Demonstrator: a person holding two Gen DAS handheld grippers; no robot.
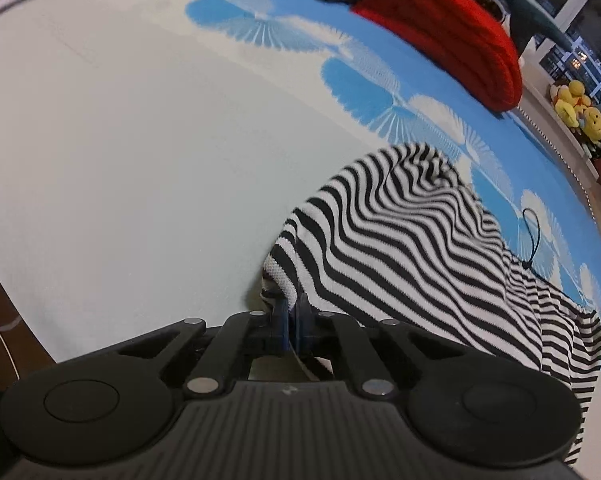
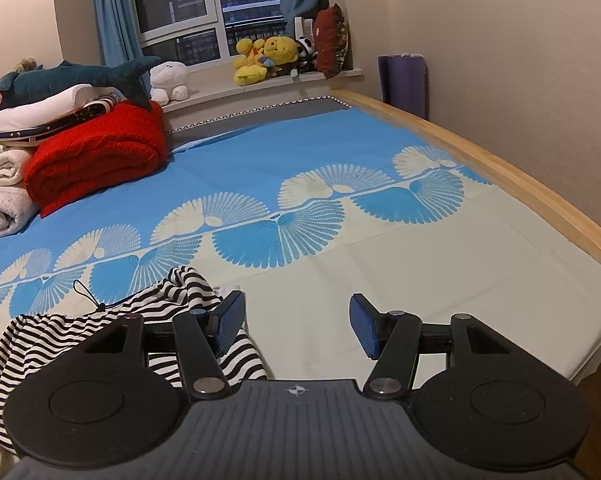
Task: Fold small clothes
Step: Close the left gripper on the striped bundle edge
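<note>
Folding barely begun: striped garment (image 1: 412, 248) lies rumpled, lower right of frame on the bed (image 1: 120, 160), left claw (image 1: 291, 312) pinched tight on its edge, right claw (image 2: 296, 328) wide apart, empty.

The striped garment (image 1: 420, 248) runs out of sight under the left gripper (image 1: 291, 316) body, so its near hem is hidden. Its left part is cut off behind the right gripper (image 2: 296, 330). The plush toys (image 1: 578, 110) blur together.
</note>
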